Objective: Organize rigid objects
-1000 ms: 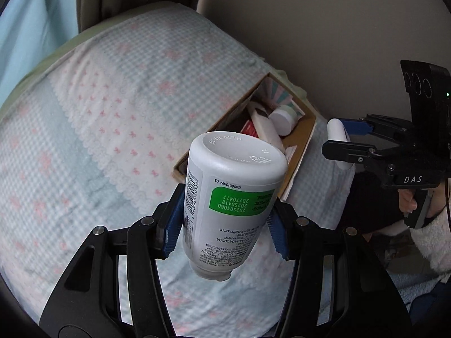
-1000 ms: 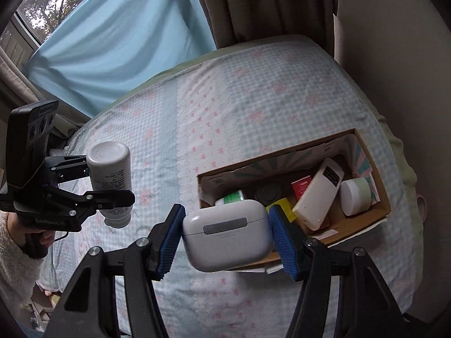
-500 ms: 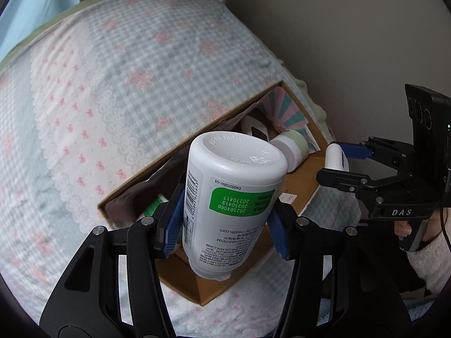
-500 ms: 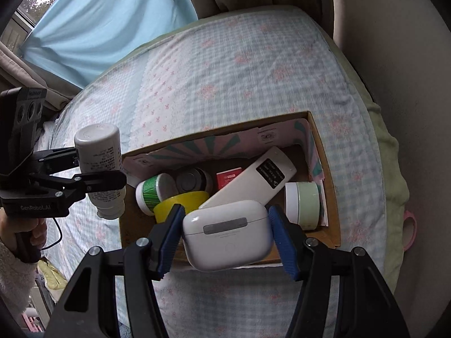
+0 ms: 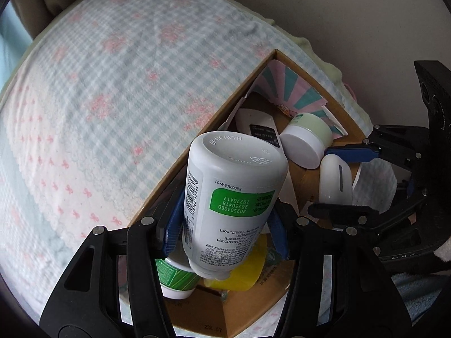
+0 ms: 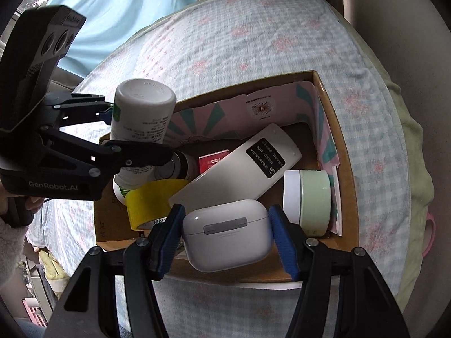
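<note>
Over the cardboard box on the checked bedspread, both grippers point down, each w/ a thing clamped. From left to right in the right wrist view: the left gripper has its jaws closed on the white supplement bottle, held cap down above the box's left end. Next, inside the box, are a yellow tape roll, a red packet, a white remote lying slanted and a pale green jar on its side. Nearest the camera, the right gripper has its blue pads pressed on a white earbud case – it is over the near box wall.

The left wrist view adds what that one hides: the bottle's green label w/ dates, and a green-striped cup under the bottle, just beside the tape. The red packet is not seen there. The right gripper appears from the side – the case stands between its jaws.
</note>
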Demonstrator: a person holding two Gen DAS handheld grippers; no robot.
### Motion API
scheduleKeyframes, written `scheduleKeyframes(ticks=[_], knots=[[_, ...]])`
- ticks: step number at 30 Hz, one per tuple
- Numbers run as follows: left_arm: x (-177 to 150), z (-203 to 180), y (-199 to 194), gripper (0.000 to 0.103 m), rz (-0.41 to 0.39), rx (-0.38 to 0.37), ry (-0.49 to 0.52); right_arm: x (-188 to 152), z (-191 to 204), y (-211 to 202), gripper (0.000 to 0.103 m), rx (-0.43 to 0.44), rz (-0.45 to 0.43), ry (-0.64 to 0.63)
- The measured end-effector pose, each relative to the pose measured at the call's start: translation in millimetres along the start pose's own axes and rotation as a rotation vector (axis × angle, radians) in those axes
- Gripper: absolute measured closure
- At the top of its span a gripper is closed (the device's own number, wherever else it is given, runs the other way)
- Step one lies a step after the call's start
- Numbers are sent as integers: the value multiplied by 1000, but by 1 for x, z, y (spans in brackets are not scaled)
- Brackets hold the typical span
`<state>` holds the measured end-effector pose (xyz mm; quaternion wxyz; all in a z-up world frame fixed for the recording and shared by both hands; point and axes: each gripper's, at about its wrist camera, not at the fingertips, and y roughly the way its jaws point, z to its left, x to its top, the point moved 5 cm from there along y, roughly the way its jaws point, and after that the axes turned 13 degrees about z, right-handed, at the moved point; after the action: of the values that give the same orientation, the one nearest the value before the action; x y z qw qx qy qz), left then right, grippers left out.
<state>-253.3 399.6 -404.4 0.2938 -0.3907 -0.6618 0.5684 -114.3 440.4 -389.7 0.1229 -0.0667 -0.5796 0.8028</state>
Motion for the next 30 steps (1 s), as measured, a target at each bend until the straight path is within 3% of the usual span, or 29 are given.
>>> scheduleKeyframes(ticks=[4,6,7,8,9,10,11,23,30], knots=[[5,-3,4,53,11,33,16,-1,1,3,45,-18,-14,-35],[9,-3,0,44,-9,66,3,-1,2,5,45,-34,-19,-35],[10,-3,-5,20,-27,71,-6,-2,1,6,45,-39,-16,-27],[12,-2,-9,1,-43,71,-16,-2,0,6,34,-38,-17,-16],[12,-3,-14,0,-62,64,-22,-4,-1,5,11,-39,-26,-2],[13,-3,-18,0,-68,54,-24,-5,-1,1,2,-40,-42,10],[14,-3,-21,0,-74,54,-28,-5,-2,-2,0,-46,-59,19],[-15,-18,-55,0,-123,116,9,-25,9,-30,0,-126,-85,66],[-66,-20,-100,0,-201,135,-20,-38,40,-60,0,-163,-117,66]])
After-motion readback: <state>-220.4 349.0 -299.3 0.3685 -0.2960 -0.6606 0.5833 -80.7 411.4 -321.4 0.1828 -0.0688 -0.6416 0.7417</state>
